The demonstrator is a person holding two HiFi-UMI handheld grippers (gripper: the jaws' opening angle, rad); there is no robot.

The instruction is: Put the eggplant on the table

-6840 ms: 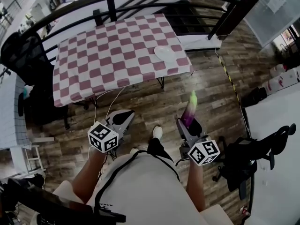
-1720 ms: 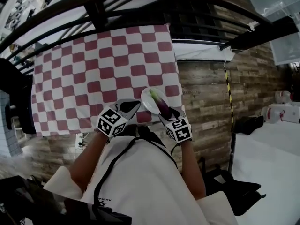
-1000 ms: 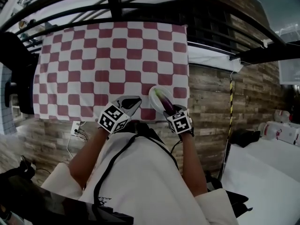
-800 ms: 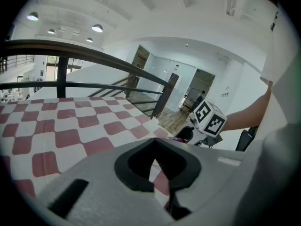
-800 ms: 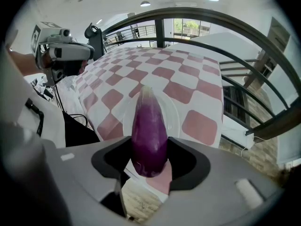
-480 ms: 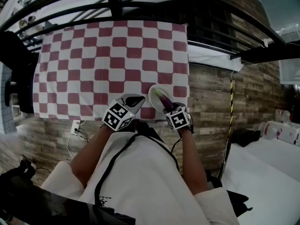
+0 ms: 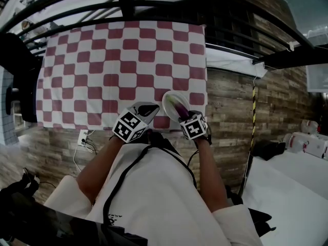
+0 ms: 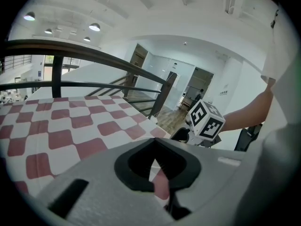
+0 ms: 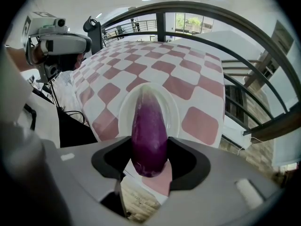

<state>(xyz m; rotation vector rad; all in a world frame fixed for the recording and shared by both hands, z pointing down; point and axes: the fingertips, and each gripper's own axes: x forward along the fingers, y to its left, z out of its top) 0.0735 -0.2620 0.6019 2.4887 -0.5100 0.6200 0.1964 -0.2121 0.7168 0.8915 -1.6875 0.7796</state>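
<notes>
Purple eggplant point(image 9: 149, 131) is sitting lengthwise between the fingers point(image 9: 190, 166) of the right gripper point(image 9: 149, 145). Both fingers are pressing against its flanks and holding it clear of the surface. The eggplant's blunt end is facing the camera, and its paler far end is pointing out over a white plate point(image 9: 123, 108). Whether that far end is touching the plate cannot be determined. The plate is lying on the counter point(image 7: 66, 86) near its front right corner. A red-and-white checked cloth point(image 7: 113, 65) is covering the counter and hanging over its front edge.

The left gripper point(image 7: 146, 109) is hovering just beside the plate, to its left, above the front edge of the cloth. Its fingers are drawn together at the tips and are gripping nothing; only the checked cloth is showing through the hollow between them. The two grippers are standing near each other, not touching.

A black railing point(image 7: 154, 4) is curving behind the counter. Wooden floor point(image 7: 230, 101) is showing to the right of it. The person's white top point(image 7: 148, 188) is filling the lower middle of the head view.
</notes>
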